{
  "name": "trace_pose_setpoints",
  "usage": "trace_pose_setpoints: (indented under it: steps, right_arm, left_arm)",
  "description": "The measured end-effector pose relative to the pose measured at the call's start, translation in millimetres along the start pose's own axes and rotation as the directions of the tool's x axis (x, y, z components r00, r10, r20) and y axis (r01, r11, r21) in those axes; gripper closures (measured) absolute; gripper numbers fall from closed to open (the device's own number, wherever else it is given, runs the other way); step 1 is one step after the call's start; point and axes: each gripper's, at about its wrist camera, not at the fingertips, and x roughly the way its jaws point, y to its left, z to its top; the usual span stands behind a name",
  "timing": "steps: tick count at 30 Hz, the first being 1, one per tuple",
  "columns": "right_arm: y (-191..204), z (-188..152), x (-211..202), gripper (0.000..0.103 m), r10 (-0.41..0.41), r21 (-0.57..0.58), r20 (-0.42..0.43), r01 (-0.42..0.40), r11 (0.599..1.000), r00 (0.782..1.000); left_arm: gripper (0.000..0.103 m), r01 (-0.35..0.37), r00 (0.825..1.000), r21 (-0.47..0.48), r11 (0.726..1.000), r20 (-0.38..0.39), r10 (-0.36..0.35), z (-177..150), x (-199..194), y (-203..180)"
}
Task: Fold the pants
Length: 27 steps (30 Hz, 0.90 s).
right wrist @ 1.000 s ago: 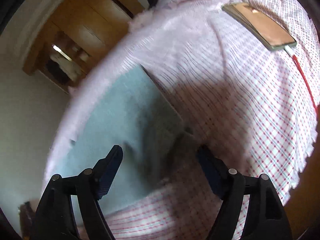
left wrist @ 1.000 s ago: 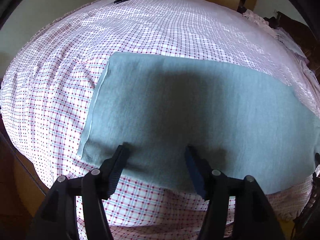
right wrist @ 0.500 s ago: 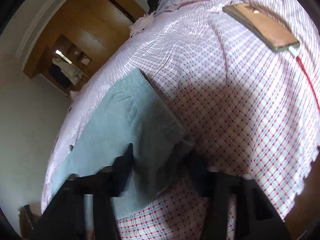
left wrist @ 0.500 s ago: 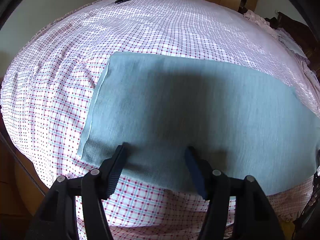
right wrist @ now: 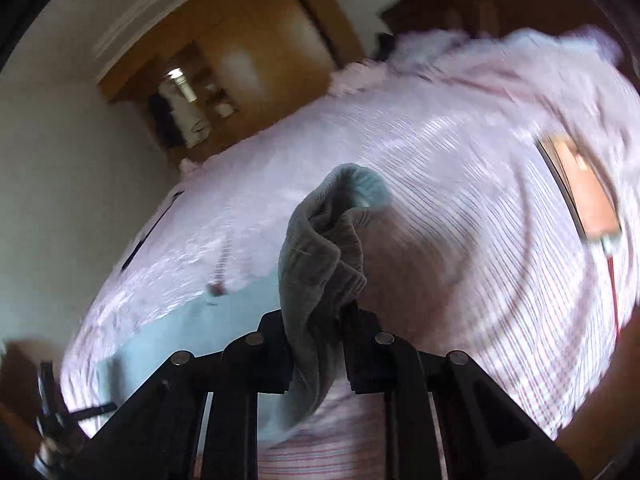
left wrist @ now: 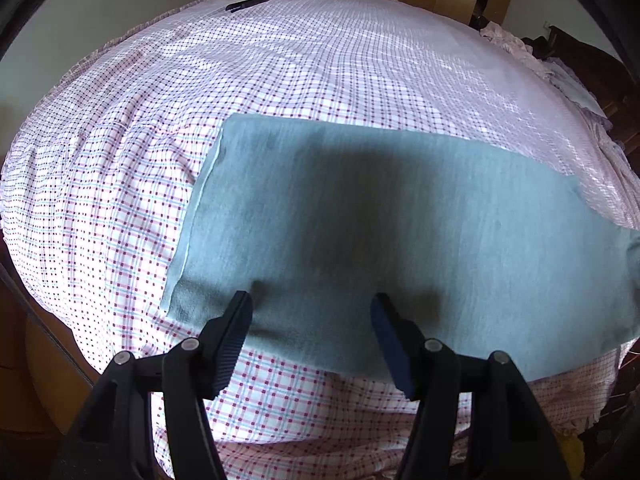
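Grey-blue pants [left wrist: 380, 232] lie flat as a long folded strip on the checked bedsheet [left wrist: 120, 208], near the bed's front edge. One short end faces left with a pale seam showing; the other end runs off toward the right of the left wrist view.

Left gripper [left wrist: 310, 312]: jaws spread wide, nothing between them. It hovers over the near long edge of the cloth, close to the left end. Whether the tips touch the fabric cannot be told. Likely placed there to pin or take that end while the other is carried over.

Right gripper [right wrist: 316, 344]: clamped on a bunched end of the pants [right wrist: 320, 264], which stands up from the jaws in a crumpled peak, lifted off the sheet. The view is motion-blurred. The rest of the cloth trails down toward the lower left.

A flat brown phone-like object [right wrist: 580, 188] with a red cable lies on the sheet to the right, well apart from the pants.

Judgement: a lengthwise fold is beginning, with the lifted end to be brought across toward the left end. Risk: the bunched grip may lay the end down wrinkled.
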Motion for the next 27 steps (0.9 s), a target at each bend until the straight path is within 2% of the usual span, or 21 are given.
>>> trace_pose_setpoints:
  steps: [2, 6, 8, 14, 18, 23, 27]
  right_arm:
    - [30.3, 5.1, -3.2, 0.091, 0.037, -0.068, 0.002, -0.036, 0.997, 0.999]
    - [67.4, 5.1, -0.5, 0.091, 0.131, -0.129, -0.041, -0.136, 0.982, 0.99]
    - [95.4, 2.3, 6.1, 0.091, 0.185, -0.162, -0.074, -0.195, 0.967, 0.98]
    - [173.5, -25.6, 32.4, 0.091, 0.258, -0.28, -0.193, -0.305, 0.91, 0.947]
    - [208.4, -48.6, 54.1, 0.091, 0.278, -0.313, -0.262, -0.354, 0.881, 0.924]
    - [230.8, -75.9, 79.3, 0.091, 0.303, -0.312, -0.34, -0.411, 0.856, 0.89]
    - [239.0, -98.3, 102.5, 0.09, 0.265, -0.326, -0.417, -0.415, 0.849, 0.87]
  left_arm:
    - [0.038, 0.014, 1.0, 0.002, 1.0, -0.002, -0.014, 1.9, -4.1, 0.5]
    - [0.038, 0.031, 1.0, 0.003, 1.0, -0.004, -0.031, 3.2, -13.8, 1.0]
    - [0.038, 0.047, 0.999, 0.001, 0.999, 0.007, -0.047, 4.8, -19.7, 3.5]
    - [0.038, 0.049, 0.997, 0.011, 0.999, 0.057, -0.049, 14.4, -26.7, 9.6]
    - [0.038, 0.057, 0.996, -0.006, 0.998, 0.074, -0.056, 18.6, -27.2, 19.2]
    - [0.038, 0.047, 0.996, -0.024, 0.999, 0.081, -0.045, 16.8, -26.0, 32.2]
    - [0.038, 0.046, 0.996, -0.025, 0.999, 0.081, -0.044, 13.9, -22.8, 35.1]
